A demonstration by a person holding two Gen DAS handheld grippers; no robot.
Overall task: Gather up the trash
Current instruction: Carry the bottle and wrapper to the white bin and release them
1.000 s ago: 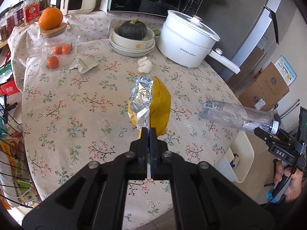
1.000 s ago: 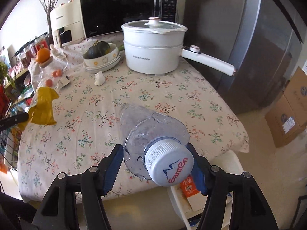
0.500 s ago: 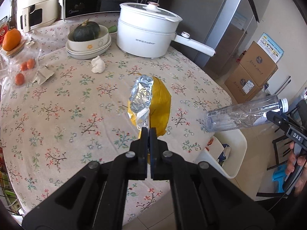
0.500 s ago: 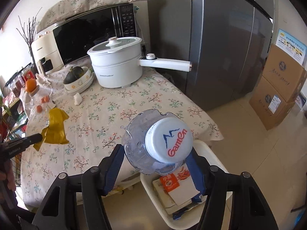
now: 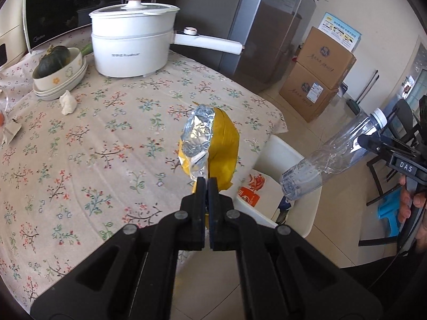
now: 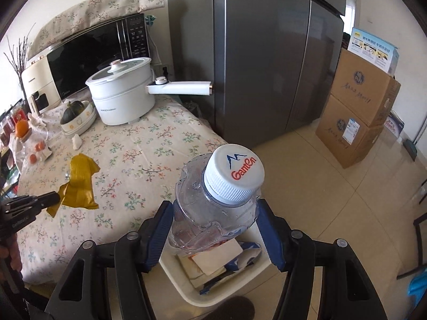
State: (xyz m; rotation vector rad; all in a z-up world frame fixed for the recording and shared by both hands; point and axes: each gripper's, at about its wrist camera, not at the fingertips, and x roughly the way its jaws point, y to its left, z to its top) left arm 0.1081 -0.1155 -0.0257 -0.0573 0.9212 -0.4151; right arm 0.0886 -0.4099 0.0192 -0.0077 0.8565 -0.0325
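My left gripper (image 5: 207,184) is shut on a yellow snack wrapper (image 5: 224,146) with a silver foil inside, held up over the table's near edge. From the right wrist, that yellow wrapper (image 6: 78,184) hangs from the left gripper (image 6: 52,200) at far left. My right gripper (image 6: 213,229) is shut on a clear plastic bottle (image 6: 210,208) with a white cap, cap end toward the camera. The bottle (image 5: 331,157) hangs above a white trash bin (image 5: 291,160) beside the table. The bin (image 6: 176,274) lies directly under the bottle and holds paper scraps.
The floral-clothed table (image 5: 80,144) carries a white electric pot (image 5: 133,45) with a long handle, stacked bowls with a squash (image 5: 57,72), a crumpled tissue (image 5: 66,102) and a paper scrap (image 5: 10,130). A grey fridge (image 6: 267,53) and cardboard boxes (image 6: 357,109) stand beyond.
Both grippers have swung right, from over the table toward its edge and the white bin. The bottle now hangs over the bin. Both grips are unchanged.
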